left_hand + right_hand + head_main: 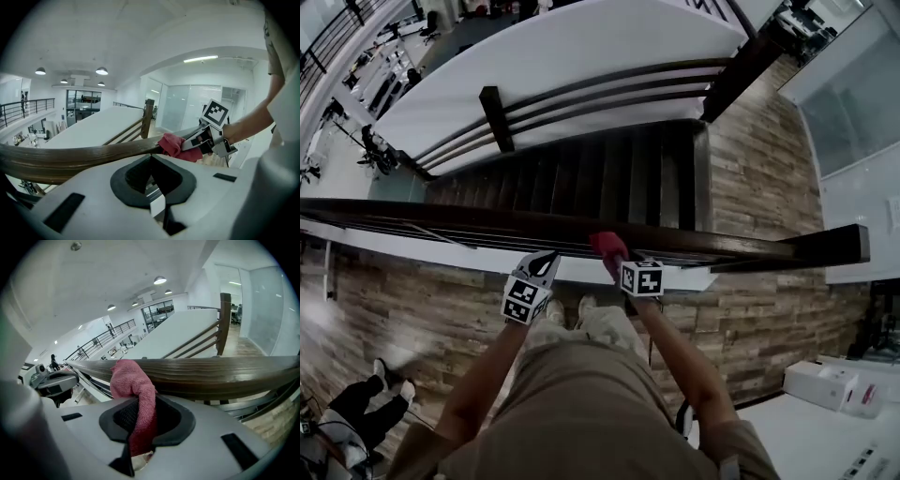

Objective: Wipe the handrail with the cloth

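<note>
Two grippers sit side by side at the near edge of the handrail. Your right gripper is clamped on the red cloth, whose bunched top presses against the rail, and your left gripper has its jaws closed together on nothing, just left of the cloth. The rail runs bare both ways, longer to your left, shorter to its squared end on your right, with the stairs dropping away beyond its far edge.
</note>
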Demonstrator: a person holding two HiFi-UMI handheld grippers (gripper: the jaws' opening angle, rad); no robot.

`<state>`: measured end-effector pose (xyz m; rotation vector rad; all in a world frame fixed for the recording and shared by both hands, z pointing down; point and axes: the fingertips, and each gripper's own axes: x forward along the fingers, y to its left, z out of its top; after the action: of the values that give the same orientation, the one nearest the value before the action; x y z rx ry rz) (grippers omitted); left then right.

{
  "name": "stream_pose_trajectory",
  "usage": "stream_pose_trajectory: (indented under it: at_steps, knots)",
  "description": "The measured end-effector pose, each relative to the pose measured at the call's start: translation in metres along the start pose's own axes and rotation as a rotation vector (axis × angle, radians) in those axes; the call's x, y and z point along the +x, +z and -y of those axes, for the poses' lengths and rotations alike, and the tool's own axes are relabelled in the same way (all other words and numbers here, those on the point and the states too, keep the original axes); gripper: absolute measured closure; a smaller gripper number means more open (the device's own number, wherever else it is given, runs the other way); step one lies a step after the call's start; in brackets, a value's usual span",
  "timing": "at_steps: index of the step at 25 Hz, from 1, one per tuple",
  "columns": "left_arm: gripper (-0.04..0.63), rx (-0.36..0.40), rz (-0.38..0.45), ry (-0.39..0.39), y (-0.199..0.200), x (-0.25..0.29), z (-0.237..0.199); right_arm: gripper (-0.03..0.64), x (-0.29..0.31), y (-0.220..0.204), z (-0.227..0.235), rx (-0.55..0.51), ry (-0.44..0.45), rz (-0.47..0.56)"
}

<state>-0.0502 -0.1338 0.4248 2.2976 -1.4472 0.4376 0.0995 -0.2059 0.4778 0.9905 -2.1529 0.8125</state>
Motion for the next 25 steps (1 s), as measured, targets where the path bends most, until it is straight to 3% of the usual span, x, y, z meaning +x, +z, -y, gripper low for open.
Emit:
stream_pose_trajectory:
  at_steps: [6,12,19,25]
  knots:
    - [0.580,0.058,0.009,-0.037,0.015,0.050,0.040,0.535,-0.017,-0.007,0.069,0.053,-0.035,0.025]
    - [0.580,0.086,0.021,-0.018,0.047,0.093,0.096,0.535,-0.049,-0.014,0.130,0.073,0.013,0.035]
    - [0.580,0.100,0.005,-0.028,0.076,0.183,0.215,0.535,-0.094,-0.023,0.237,0.072,0.090,0.036]
    - [0.580,0.118,-0.018,-0.050,0.084,0.253,0.310,0.535,-0.133,-0.038,0.331,0.085,0.104,0.037]
